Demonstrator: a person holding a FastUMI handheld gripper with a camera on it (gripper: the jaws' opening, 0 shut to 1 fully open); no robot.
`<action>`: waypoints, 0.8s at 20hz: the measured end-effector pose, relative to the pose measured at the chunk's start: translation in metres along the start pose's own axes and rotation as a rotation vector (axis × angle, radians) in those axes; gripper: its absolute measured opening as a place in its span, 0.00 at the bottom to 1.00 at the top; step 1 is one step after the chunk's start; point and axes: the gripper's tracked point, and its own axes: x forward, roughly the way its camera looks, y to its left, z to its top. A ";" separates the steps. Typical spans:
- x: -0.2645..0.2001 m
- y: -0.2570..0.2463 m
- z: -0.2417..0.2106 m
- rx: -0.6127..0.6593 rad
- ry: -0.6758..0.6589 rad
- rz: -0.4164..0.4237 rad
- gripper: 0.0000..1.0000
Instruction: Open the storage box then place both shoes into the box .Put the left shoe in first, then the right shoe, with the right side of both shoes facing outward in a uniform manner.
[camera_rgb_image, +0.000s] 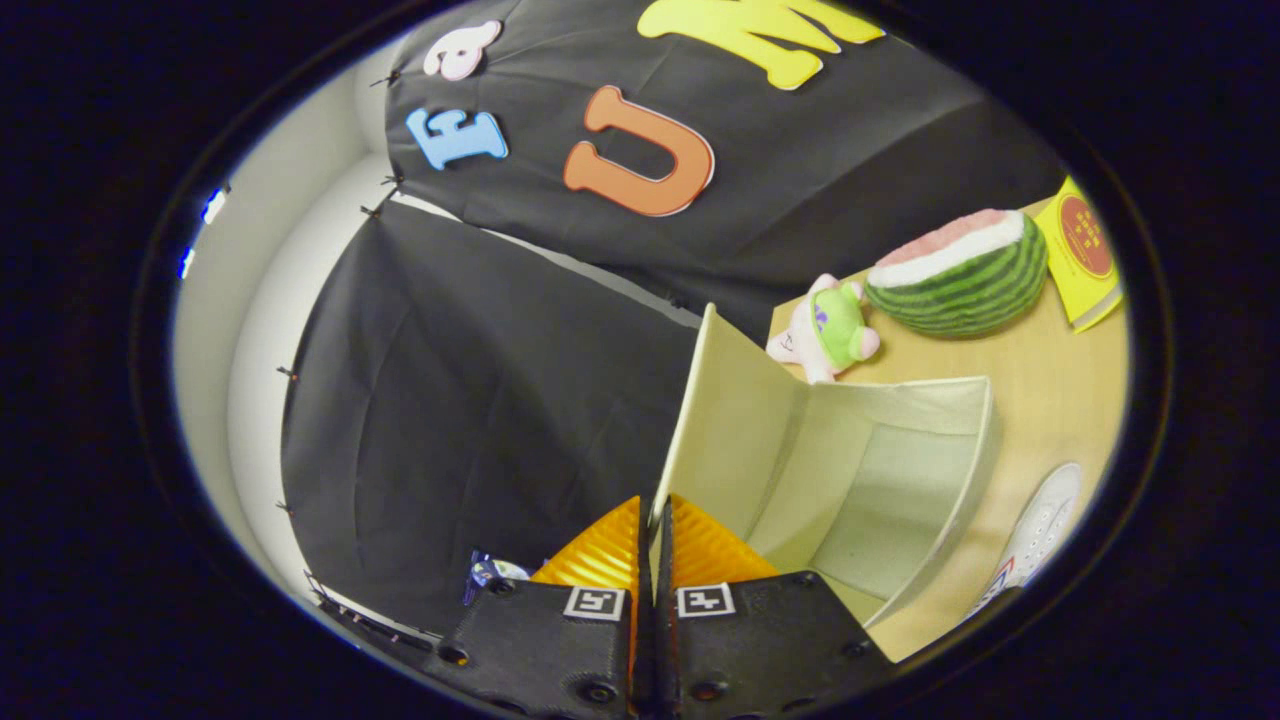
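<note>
The gripper (655, 540) pinches the storage box (880, 480) lid (735, 420) upright — opening step; next, release and fetch a shoe (1045, 525).

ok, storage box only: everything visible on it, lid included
The storage box is cream, looks like thin card or plastic, lies on the wooden table with its opening showing a bare pale inside; no shoe in it. Its lid stands swung up, hinged at the box's side. The gripper is shut on the lid's near edge, both orange fingers pressing it. A white shoe lies beside the box; a plush toy sits just behind, contact unclear.
</note>
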 end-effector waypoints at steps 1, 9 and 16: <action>0.006 0.005 -0.008 -0.001 0.014 0.003 0.05; 0.084 0.029 -0.021 0.043 -0.056 0.075 0.05; 0.130 0.021 -0.052 0.060 0.004 0.113 0.11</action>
